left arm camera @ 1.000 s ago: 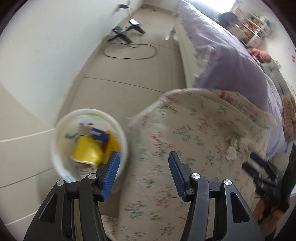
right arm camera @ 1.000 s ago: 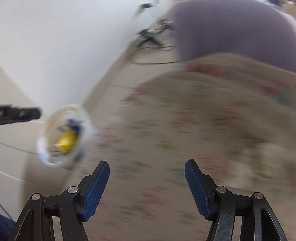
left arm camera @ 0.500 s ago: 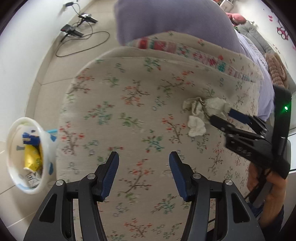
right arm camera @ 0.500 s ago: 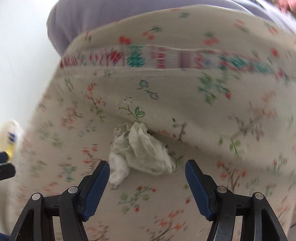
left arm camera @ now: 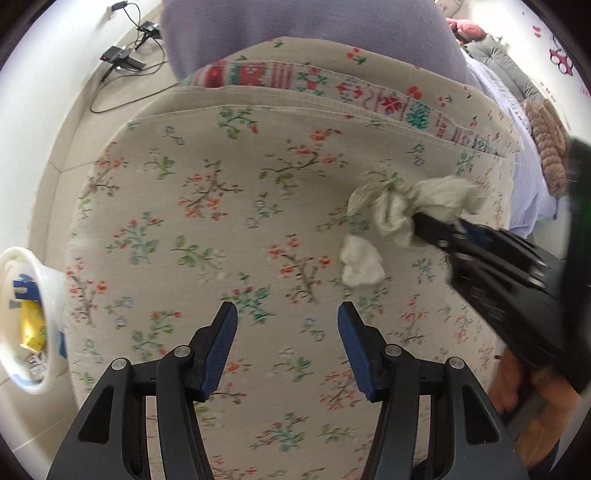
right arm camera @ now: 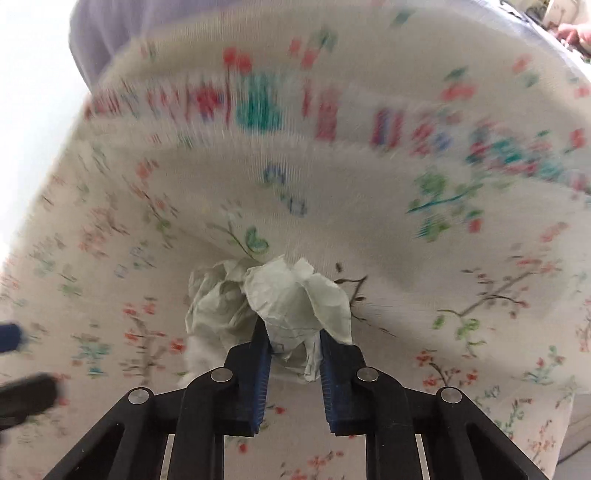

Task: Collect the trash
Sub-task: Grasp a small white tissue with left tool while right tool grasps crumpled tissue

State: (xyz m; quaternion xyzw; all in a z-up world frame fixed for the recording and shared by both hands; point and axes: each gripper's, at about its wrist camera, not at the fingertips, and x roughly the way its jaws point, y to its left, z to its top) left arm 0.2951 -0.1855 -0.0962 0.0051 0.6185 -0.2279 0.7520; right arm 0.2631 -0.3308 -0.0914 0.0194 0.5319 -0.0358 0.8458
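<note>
A crumpled pale tissue (right arm camera: 291, 299) lies on the floral blanket (right arm camera: 406, 258). My right gripper (right arm camera: 293, 343) is shut on it, with its blue pads pinching the tissue's lower part; it also shows in the left wrist view (left arm camera: 436, 225), gripping the same tissue (left arm camera: 424, 199). A smaller white wad (left arm camera: 360, 264) lies on the blanket just beside it. My left gripper (left arm camera: 286, 328) is open and empty above the blanket, to the left of both. A white trash bin (left arm camera: 51, 288) with yellow and blue wrappers inside stands at the far left.
The floral blanket (left arm camera: 221, 203) covers the bed, with a purple cover (left arm camera: 295, 22) beyond it. Cables and a black device (left arm camera: 122, 59) lie on the floor at the upper left, by the white wall. Plush items (left arm camera: 546, 136) sit at the far right.
My right gripper moved in and closed on the crumpled tissue. My left gripper swung from the bin over the blanket and stays open.
</note>
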